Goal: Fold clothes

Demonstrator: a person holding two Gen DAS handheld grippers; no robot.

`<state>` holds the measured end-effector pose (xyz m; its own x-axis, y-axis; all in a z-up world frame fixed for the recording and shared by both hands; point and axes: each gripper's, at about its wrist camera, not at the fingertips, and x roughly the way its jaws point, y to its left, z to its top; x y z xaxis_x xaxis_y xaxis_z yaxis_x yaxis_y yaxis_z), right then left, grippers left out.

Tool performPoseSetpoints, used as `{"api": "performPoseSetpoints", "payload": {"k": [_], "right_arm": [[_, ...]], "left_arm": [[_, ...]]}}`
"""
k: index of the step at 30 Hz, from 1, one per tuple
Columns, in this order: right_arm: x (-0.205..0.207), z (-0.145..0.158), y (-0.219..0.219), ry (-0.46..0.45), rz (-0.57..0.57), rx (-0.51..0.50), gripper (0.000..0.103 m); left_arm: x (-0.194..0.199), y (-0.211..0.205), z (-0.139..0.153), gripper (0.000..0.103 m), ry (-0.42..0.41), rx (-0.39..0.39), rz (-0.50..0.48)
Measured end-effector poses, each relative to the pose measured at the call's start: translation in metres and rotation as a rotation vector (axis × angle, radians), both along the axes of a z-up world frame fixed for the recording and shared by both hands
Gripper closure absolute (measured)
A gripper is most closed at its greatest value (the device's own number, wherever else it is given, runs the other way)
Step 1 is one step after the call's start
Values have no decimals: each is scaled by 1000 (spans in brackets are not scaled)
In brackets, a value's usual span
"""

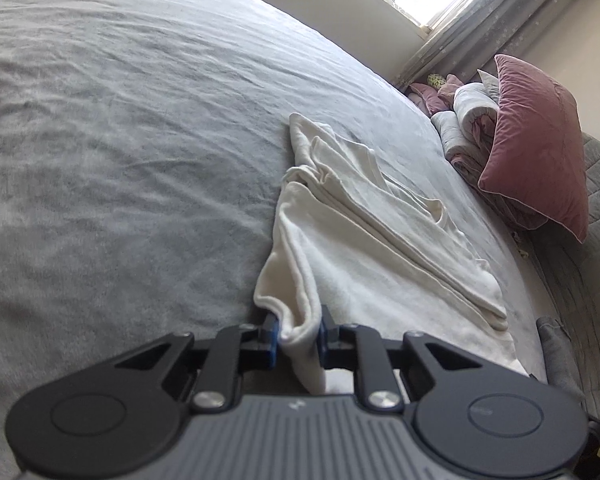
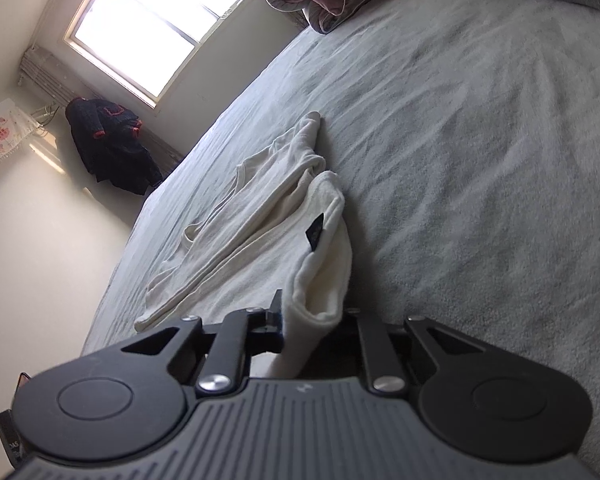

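garment [image 1: 364, 240] on bed [image 1: 120, 140] | pillow [image 1: 536, 148] beyond, right | tools at near edge

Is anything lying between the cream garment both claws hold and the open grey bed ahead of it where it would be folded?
Nothing visible does. The left claw and right claw are each shut on the near edge of the cream fleecy garment, and the grey bed sheet around it is bare. The pink velvet cushion sits off at the bed's edge.
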<state>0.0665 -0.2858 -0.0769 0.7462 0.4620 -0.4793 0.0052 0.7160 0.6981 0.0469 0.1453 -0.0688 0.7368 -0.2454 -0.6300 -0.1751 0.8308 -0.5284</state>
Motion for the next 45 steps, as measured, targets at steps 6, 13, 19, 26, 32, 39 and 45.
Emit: {"api": "performPoseSetpoints", "payload": {"k": [6,13,19,26,32,39,45], "right_arm": [[4,0,3,2,8,-23,88],[6,6,8,4,31,-71,94],[3,14,5,13,24,-20,96],[-12,16,-5,90,39,75,97],[-40,23,-21,135,72,118,97],[-65,27,-25,159,107,92,97],[-59,25,-18,165,125,-16,79]], "left_arm": [[-3,-8,2,86,-14,49,-10],[-6,-4,2,94,-18,14,-10],[-13,14,9,95,5,-143,6],[-39,24,12,95,39,-198,-21],[-72,30,17,95,83,-234,-81],[-100,24,13,95,136,-197,-151],[-96,16,10,84,136,-110,-208]]}}
